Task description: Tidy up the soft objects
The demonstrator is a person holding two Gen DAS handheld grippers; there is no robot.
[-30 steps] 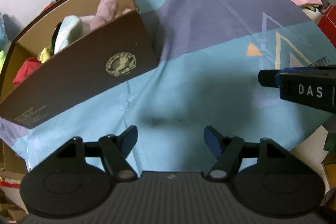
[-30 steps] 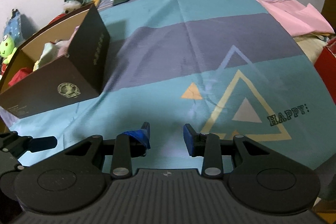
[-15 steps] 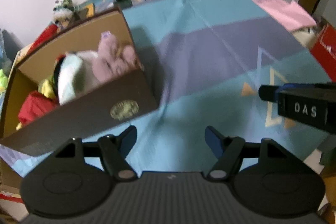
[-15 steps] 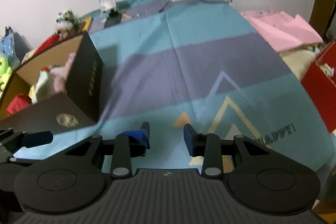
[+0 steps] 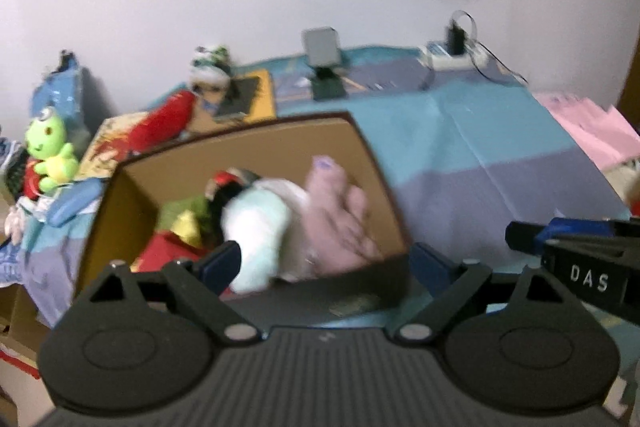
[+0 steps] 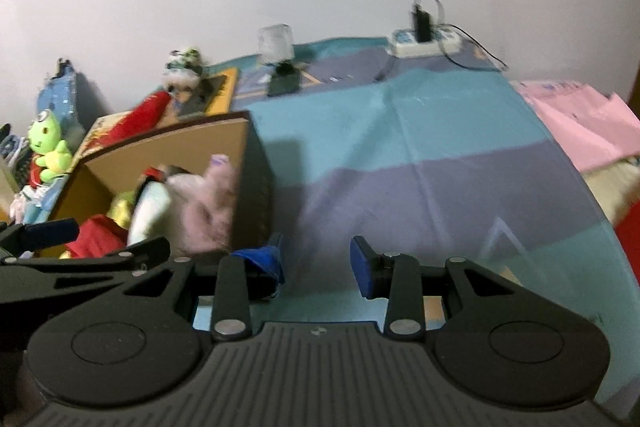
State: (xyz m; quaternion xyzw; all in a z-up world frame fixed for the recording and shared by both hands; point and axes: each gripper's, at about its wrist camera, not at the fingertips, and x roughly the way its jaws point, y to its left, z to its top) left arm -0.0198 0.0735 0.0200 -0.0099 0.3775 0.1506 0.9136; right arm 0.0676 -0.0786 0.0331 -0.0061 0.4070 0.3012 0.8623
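A brown box (image 5: 372,167) with a cardboard-coloured inside stands on the blue and purple cloth (image 5: 480,155). In it lie a pink plush (image 5: 340,211), a white and mint plush (image 5: 260,227), a red piece (image 5: 168,247) and a yellow-green one (image 5: 184,219). My left gripper (image 5: 326,263) hovers above the box's near wall; its jaws are opening and nothing is between them. My right gripper (image 6: 314,263) hangs to the right of the box (image 6: 256,187), over the cloth, open by a narrow gap and empty. Both pictures are blurred.
Beyond the box, on the left, sit a green frog plush (image 5: 48,151), a red plush (image 5: 160,127) and a small white and green toy (image 5: 210,71). A stand (image 5: 322,63) and a power strip (image 5: 452,55) line the wall. Pink fabric (image 5: 592,131) lies right.
Both grippers have risen and tipped up, so the wall and the box's inside show. The left jaws have spread wider. The right jaws keep the same gap.
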